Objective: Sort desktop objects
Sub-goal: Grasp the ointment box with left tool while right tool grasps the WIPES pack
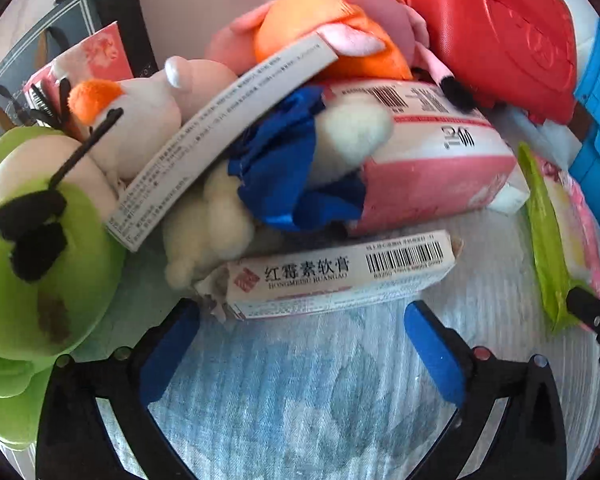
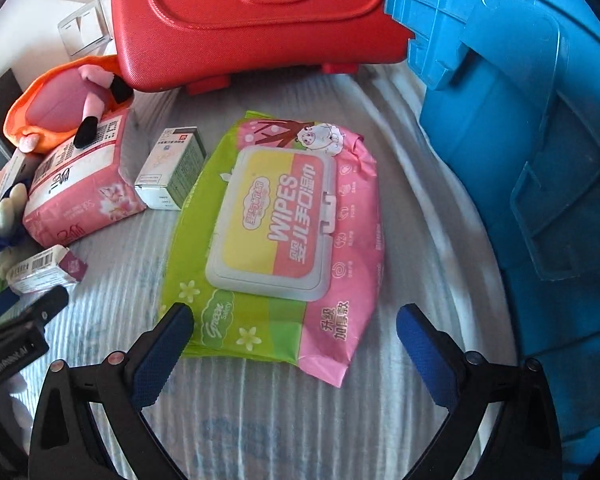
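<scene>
My left gripper (image 1: 302,344) is open above the pale cloth-covered tabletop. Just past its fingertips lies a long white ointment box (image 1: 340,276) with a barcode, untouched. Behind it are a pink tissue pack (image 1: 432,160) and a heap of plush toys. My right gripper (image 2: 296,342) is open too. The near end of a green and pink wipes pack (image 2: 276,224) lies flat between its blue pads (image 2: 164,348), which do not press on it. The ointment box (image 2: 44,268) and tissue pack (image 2: 76,192) show at the left of the right wrist view.
A red plastic case (image 2: 252,20) stands at the back and a blue crate (image 2: 520,140) fills the right. A small white and green box (image 2: 168,168) sits beside the wipes. A green frog plush (image 1: 40,260), a white plush in blue cloth (image 1: 260,184) and an orange-pink plush (image 1: 332,28) crowd the left.
</scene>
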